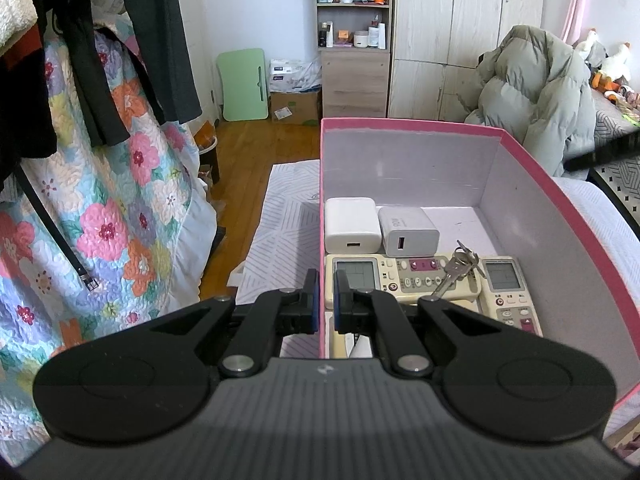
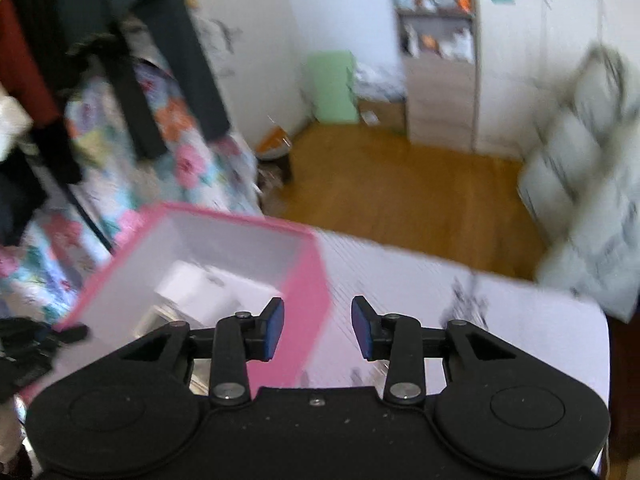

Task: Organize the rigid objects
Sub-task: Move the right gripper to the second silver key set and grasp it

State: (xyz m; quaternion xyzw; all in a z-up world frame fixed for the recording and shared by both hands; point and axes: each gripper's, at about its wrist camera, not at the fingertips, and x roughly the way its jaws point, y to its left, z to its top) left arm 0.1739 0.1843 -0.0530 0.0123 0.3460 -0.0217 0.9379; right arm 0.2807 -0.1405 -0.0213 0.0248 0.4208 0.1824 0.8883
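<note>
Bedroom clutter surrounds a white-covered table [image 1: 280, 216] carrying the pink box [image 1: 412, 125] at its left edge. Inside lie two chargers [image 1: 352, 226], two remotes [image 1: 404, 280] and keys [image 1: 456, 272]. The left gripper [image 1: 326, 300] is clenched on the box's left wall [image 1: 321, 200]; the right gripper [image 2: 317, 330] hangs released, empty. Tugging could tip the box floorward. One remote's long axis runs sideways, the other's lengthwise.

Box [image 1: 560, 216]: pink outside, pale grey-white inside. Inside box: white chargers [image 1: 352, 225], cream remotes [image 1: 400, 280]. Beside box: floral quilt [image 1: 120, 208], possibly pastel.
</note>
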